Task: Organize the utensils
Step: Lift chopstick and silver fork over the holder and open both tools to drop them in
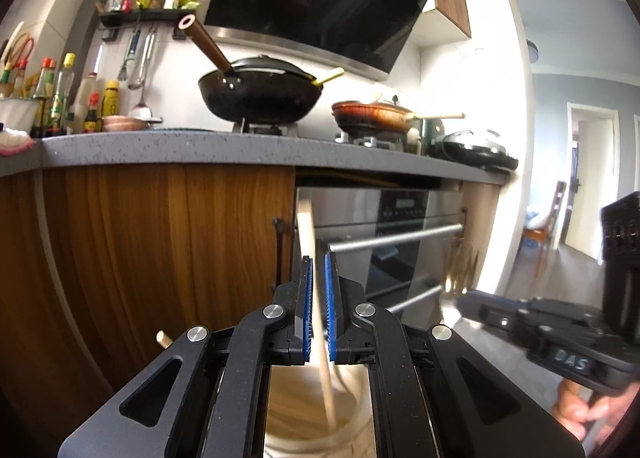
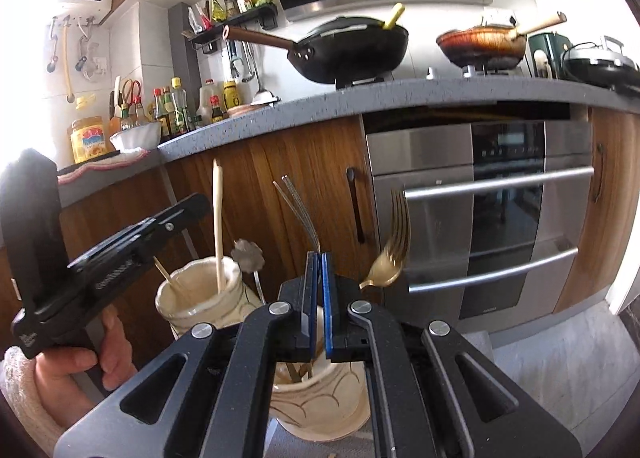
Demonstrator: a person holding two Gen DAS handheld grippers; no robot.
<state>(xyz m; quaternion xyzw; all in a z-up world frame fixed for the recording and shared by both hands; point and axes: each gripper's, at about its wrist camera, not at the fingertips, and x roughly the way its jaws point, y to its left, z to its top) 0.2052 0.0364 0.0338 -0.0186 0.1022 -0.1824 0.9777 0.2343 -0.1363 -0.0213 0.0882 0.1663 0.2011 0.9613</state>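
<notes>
My left gripper [image 1: 318, 262] is shut on a long wooden chopstick [image 1: 308, 234]. Its lower end dips into a cream ceramic holder [image 1: 348, 410] right under the jaws. The right wrist view shows this holder [image 2: 200, 298] from the side, with the chopstick [image 2: 218, 217] upright in it and the left gripper [image 2: 196, 203] beside it. My right gripper [image 2: 318, 258] is shut over a second cream holder [image 2: 320, 406], and thin metal chopsticks [image 2: 296, 205] rise from between its pads. A gold fork [image 2: 394, 242] leans just right of those fingers; its handle is hidden behind them.
A grey flower-shaped utensil [image 2: 248, 254] stands between the holders. Ahead are wooden cabinet doors [image 2: 280, 177], a steel oven [image 2: 500, 197] with bar handles, and a grey counter [image 1: 168, 145] carrying a black wok [image 1: 260, 93], a brown pan [image 1: 372, 117] and bottles [image 1: 60, 97]. Hands [image 2: 80, 370] grip both tools.
</notes>
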